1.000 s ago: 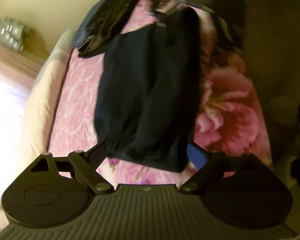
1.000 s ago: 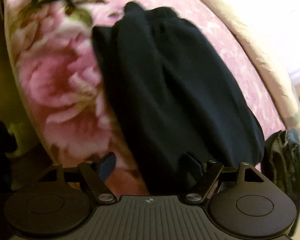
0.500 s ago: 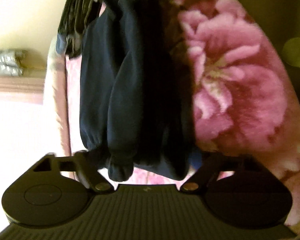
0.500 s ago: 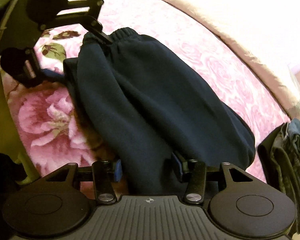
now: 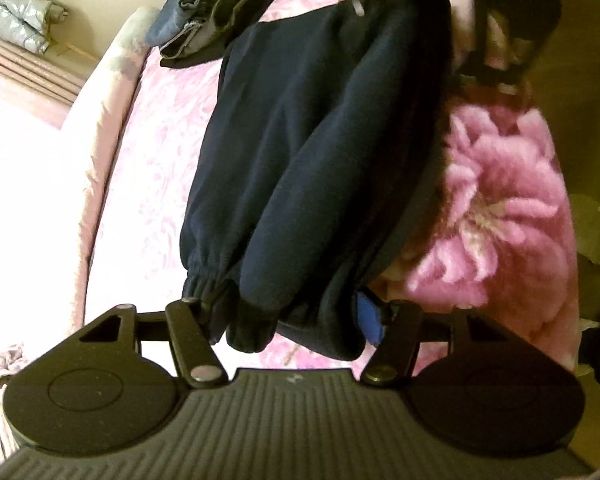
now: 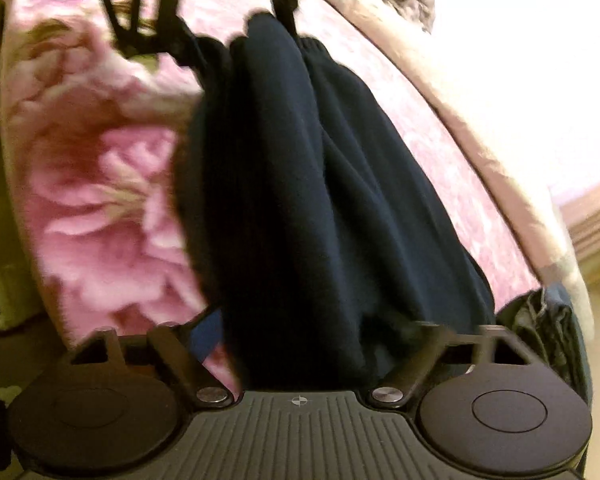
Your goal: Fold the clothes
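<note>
Navy sweatpants [image 5: 300, 168], one pair, on pink floral blanket [image 5: 496, 208], cuffed end between closing left gripper [image 5: 292, 316], other end between opening right gripper [image 6: 312, 344], one folded pile [image 5: 216, 4] beyond the sweatpants

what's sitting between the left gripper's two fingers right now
The cuffed end of the navy sweatpants, bunched between the closing left gripper, seen in the left wrist view.

I see a bed with a pink flowered blanket [image 5: 500, 208], a pale cream bedcover [image 5: 100, 128] along its far side, and a crumpled silver bundle [image 5: 22, 16] by the wall.
</note>
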A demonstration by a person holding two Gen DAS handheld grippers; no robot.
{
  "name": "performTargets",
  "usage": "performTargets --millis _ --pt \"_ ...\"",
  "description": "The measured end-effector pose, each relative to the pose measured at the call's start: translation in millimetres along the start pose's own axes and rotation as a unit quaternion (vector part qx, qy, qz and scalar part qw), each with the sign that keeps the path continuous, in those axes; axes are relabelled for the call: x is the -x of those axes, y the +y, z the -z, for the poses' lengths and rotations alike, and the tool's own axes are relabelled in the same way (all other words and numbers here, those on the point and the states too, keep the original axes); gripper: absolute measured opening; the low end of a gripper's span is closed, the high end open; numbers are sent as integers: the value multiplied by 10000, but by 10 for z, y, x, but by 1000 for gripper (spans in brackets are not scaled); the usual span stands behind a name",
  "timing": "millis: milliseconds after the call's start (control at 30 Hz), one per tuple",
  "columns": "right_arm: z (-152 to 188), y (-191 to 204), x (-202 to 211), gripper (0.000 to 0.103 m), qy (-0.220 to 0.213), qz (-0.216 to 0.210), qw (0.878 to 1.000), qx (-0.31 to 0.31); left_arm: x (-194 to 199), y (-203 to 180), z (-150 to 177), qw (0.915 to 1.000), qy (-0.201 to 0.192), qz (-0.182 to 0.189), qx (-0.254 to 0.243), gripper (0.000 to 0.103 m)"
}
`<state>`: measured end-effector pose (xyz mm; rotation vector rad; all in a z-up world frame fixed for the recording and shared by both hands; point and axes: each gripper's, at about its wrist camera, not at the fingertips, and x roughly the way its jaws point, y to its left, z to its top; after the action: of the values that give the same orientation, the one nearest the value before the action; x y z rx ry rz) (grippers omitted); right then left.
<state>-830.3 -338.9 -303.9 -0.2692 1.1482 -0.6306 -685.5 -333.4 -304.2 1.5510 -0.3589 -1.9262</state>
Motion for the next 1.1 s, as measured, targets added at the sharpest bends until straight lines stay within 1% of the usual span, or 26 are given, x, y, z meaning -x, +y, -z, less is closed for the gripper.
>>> performTargets --millis 33,67,133,167,200,267,300,333,400,467,500,567,633,667,700,733,767,833,900,1000,1033,1067,1100 --pt "-28 -45 17 43 20 -35 10000 -77 4 -11 -6 10000 -5 -13 -58 61" --pt "-56 -89 35 27 41 -70 9998 -154 11 -66 -10 9997 -1 -82 -213 64" --pt "-113 -179 71 24 81 -140 9994 -308 14 -232 5 9973 8 -299 -664 71" --pt "-152 -239 121 22 101 -178 9990 -399 14 -314 11 9952 12 -409 -894 76" --pt "-183 -309 184 22 94 -195 9986 -489 3 -390 5 9918 17 -532 -1161 79" --pt "-246 -449 310 22 81 -228 9975 -668 -39 -535 1 9828 59 -798 -1665 79" --pt "-283 -504 359 22 66 -243 9970 -726 -69 -579 0 9793 100 -919 -1801 78" --pt "-322 -557 407 22 57 -254 9966 -780 -94 -584 -16 9784 158 -966 -1822 73" --pt "-365 -601 467 22 78 -271 9961 -833 -103 -506 -65 9821 262 -922 -1623 53" --pt "-377 -631 482 22 79 -346 9951 -923 -61 -389 -98 9866 268 -804 -1393 43" --pt "-371 -617 485 22 73 -334 9954 -897 -34 -328 -110 9888 247 -728 -1280 40" --pt "-351 -594 497 22 50 -353 9954 -888 21 -195 -128 9921 184 -561 -1108 38" --pt "-308 -581 515 23 86 -369 9949 -936 61 -56 -162 9945 122 -392 -959 37" --pt "-287 -573 524 25 103 -377 9946 -960 76 17 -183 9956 100 -306 -885 36" --pt "-268 -551 557 50 105 -352 9943 -1006 87 99 -207 9970 89 -210 -739 36" --pt "-246 -492 581 68 92 -228 9945 -1017 94 190 -256 9981 78 -123 -599 36" --pt "-224 -433 605 96 77 -108 9946 -1025 121 266 -263 9989 51 -31 -455 36" --pt "-172 -294 635 97 -63 -92 9957 -921 147 373 -269 9994 23 115 -315 36" --pt "-146 -148 539 97 57 -34 9983 -580 172 480 -277 9995 -4 260 -180 36" --pt "-76 -76 335 96 165 217 9995 -149 217 587 -230 9988 5 492 12 36" --pt "-47 -84 268 92 234 276 9993 -52 208 618 -230 9985 8 545 22 36" --pt "-18 -93 201 77 303 336 9990 44 199 648 -230 9982 11 597 31 36" --pt "7 -111 168 65 377 413 9983 151 189 678 -230 9979 14 650 41 36"
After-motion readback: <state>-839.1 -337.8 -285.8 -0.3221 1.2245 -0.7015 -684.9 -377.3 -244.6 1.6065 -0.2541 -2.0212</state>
